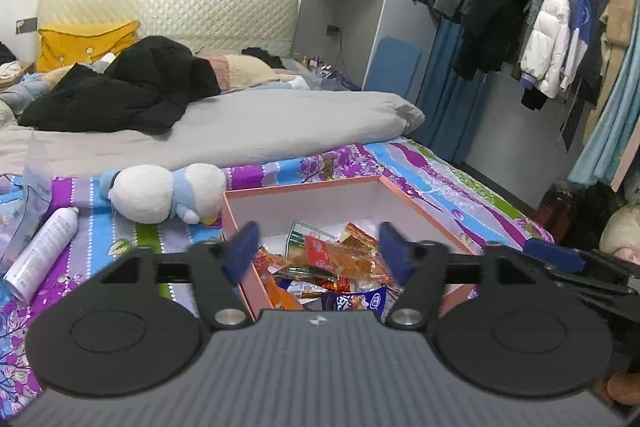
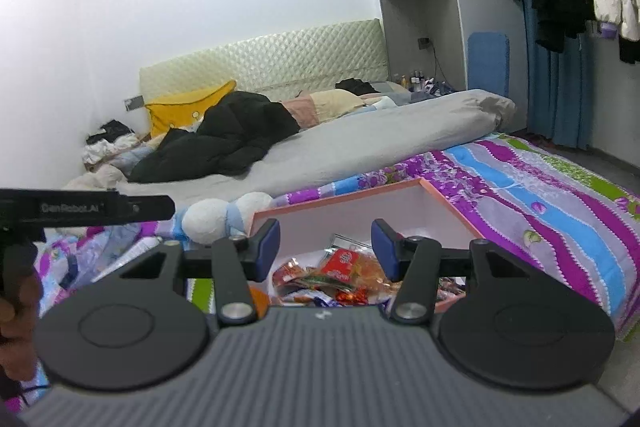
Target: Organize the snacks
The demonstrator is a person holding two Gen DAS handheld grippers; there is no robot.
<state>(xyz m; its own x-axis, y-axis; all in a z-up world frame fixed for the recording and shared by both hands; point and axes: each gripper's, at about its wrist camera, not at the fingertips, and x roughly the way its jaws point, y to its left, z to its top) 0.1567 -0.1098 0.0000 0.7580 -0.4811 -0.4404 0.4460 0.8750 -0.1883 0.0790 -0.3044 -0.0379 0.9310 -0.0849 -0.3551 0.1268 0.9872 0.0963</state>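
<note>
left gripper (image 1: 318, 253): nearest the lens in the left wrist view, jaws spread wide with nothing between the blue pads, hovering over the near edge of the box; its fingers blur a little
right gripper (image 2: 325, 251): jaws parted about halfway, nothing pinched, held above the same box; in the left wrist view its blue tip and black body reach in from the right edge
person's hand (image 2: 18, 311): seen at the left edge of the right wrist view, wrapped round the handle of the other tool
pink box (image 1: 304, 187): open-topped, pale inside, sitting on the bedspread straight ahead of both grippers; its near wall is hidden behind the gripper bodies
snack packets (image 1: 340, 259): loose heap of orange, red and blue wrappers piled in the near half of the box, the far half bare
bedspread (image 1: 440, 179): purple, blue and green floral stripes, under the box
spray can (image 1: 44, 251): white, lying on its side left of the box, well apart from it
plush toy (image 1: 164, 193): white and light blue, lying just beyond the box's left corner
grey duvet (image 1: 260, 123): bunched across the bed behind the toy and box
black jacket (image 1: 132, 87): heaped on the duvet, in front of a yellow pillow (image 1: 84, 39)
headboard (image 1: 192, 7): cream, quilted, against the white wall
hanging coats (image 1: 552, 23): on a rail at far right, beside grey cabinets
</note>
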